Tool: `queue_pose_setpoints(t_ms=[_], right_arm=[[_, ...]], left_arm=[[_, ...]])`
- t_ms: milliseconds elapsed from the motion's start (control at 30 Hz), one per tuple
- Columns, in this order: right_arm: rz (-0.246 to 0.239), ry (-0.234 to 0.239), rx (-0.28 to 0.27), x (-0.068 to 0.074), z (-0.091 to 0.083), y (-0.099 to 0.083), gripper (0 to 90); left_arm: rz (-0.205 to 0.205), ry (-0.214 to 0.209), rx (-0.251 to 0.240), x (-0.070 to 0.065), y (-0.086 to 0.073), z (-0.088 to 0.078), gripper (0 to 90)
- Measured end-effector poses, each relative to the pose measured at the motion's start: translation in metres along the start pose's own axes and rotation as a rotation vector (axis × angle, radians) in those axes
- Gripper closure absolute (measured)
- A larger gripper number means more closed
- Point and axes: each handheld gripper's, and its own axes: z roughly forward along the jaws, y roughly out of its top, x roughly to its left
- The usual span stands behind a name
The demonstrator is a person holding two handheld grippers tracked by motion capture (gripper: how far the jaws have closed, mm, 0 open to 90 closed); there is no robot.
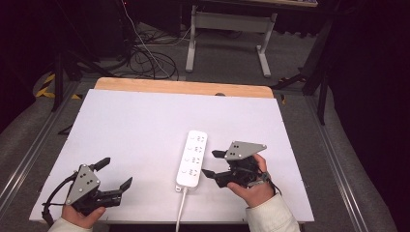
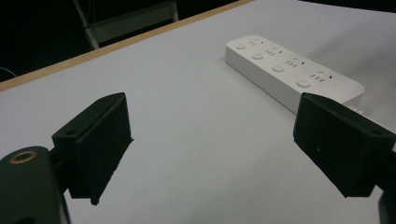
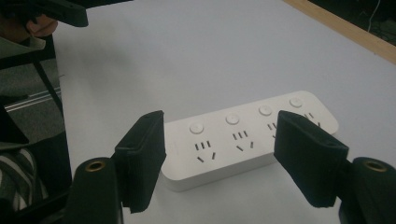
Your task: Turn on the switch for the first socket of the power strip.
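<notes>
Power strip (image 1: 192, 158): flat on your table (image 1: 135, 125), just ahead of your right gripper (image 1: 212, 163), jaws wide, empty; left gripper (image 1: 116, 174) well apart, wide, empty.

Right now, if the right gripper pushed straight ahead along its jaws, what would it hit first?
Most likely the power strip: the right gripper has open jaws aimed at its long side, nothing between. Exact height above the table is unclear.

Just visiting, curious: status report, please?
Both claws open, left claw idle, right claw beside the power strip, not touching. Nothing in the way.
</notes>
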Motion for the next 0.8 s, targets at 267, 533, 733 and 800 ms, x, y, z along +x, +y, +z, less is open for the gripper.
queue_pose_setpoints(t_ms=[267,533,733,800], right_arm=[[-0.022,0.026,0.012,0.005,0.016,0.012,36.1],[-0.036,0.057,0.024,0.010,0.032,0.023,37.6],[-0.056,0.070,0.038,0.014,0.041,0.028,41.6],[-0.069,0.065,0.041,0.014,0.042,0.029,44.6]], left_arm=[[0.003,0.001,-0.002,0.000,0.000,0.000,12.4],[0.008,-0.002,-0.001,0.000,0.000,-0.001,12.4],[0.009,-0.001,-0.002,0.000,0.000,-0.001,12.5],[0.009,0.000,-0.005,-0.001,0.001,-0.001,12.8]])
